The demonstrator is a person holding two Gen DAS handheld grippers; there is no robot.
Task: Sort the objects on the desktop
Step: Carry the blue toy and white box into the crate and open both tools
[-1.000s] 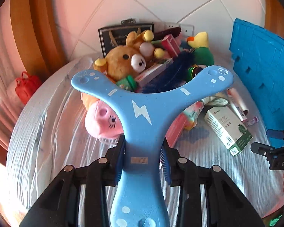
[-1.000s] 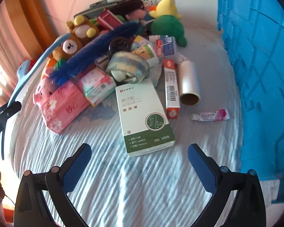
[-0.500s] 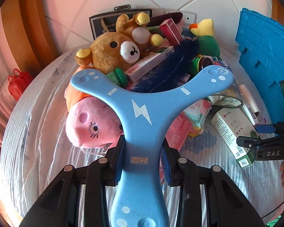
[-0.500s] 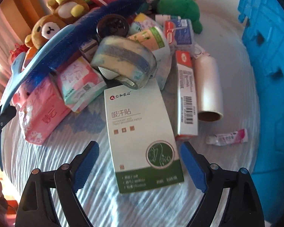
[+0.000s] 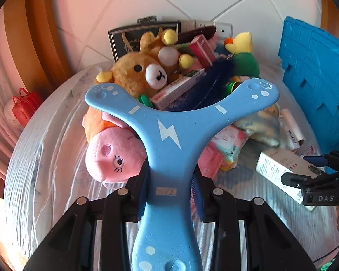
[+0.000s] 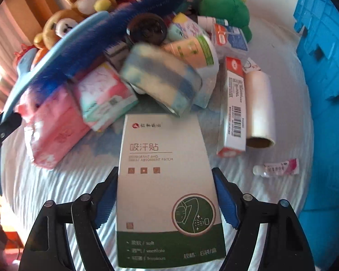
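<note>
Boomerang [image 5: 169,135]: matt blue foam-like, finely speckled, smooth. Pink pig [image 5: 110,158] + brown bear [image 5: 135,74]: fuzzy plush cloth. Green/white box [image 6: 165,180]: smooth printed cardboard, slight sheen. Tissue pack [image 6: 49,122]: glossy plastic wrap, crinkly. Roll [image 6: 258,106]: shiny film on cardboard core. Blue crate [image 6: 325,67]: hard molded plastic, semi-gloss. Table cover [image 6: 56,187]: white ribbed cloth, matt. Gripper pads [image 6: 226,203]: blue, ridged, rubbery-looking. Wall [image 5: 192,0]: glossy tile.

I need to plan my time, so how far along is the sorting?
Early. Nothing visibly sorted yet. In hand: the left gripper clamps the blue boomerang; the right gripper straddles the white-and-green box, jaws at its sides. Left: the pile of plush toys, packets and boxes beside the blue crate.
</note>
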